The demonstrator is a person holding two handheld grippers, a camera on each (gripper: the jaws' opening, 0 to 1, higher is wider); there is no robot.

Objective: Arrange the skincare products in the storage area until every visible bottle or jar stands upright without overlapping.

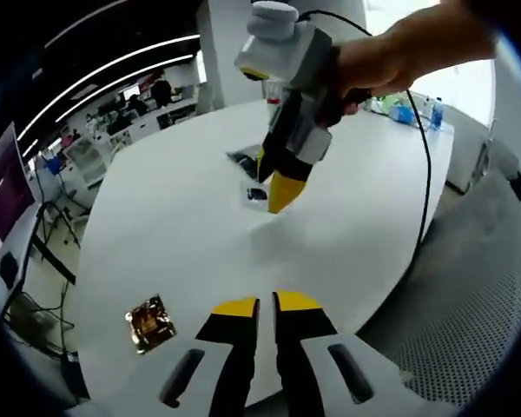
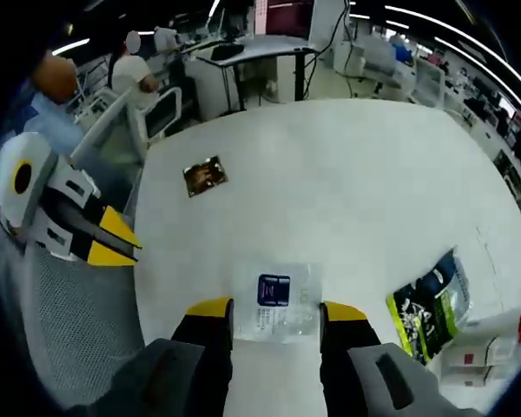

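Observation:
A clear sachet with a blue label [image 2: 273, 300] lies flat on the white table [image 2: 347, 174], between the spread jaws of my right gripper [image 2: 276, 310], which is open around it. In the left gripper view the same sachet [image 1: 255, 194] sits under the right gripper [image 1: 274, 182], held by a hand. My left gripper [image 1: 266, 304] hovers above the table's near edge, shut with nothing between its jaws; it also enters the right gripper view at the left [image 2: 122, 241]. A small gold sachet [image 1: 150, 321] [image 2: 205, 175] lies flat by itself.
A black and green packet [image 2: 430, 304] lies to the right of the clear sachet, with white boxes and a red-capped item [image 2: 495, 343] beyond it. A grey mesh chair [image 1: 469, 287] stands by the table's edge. Desks and people fill the room behind.

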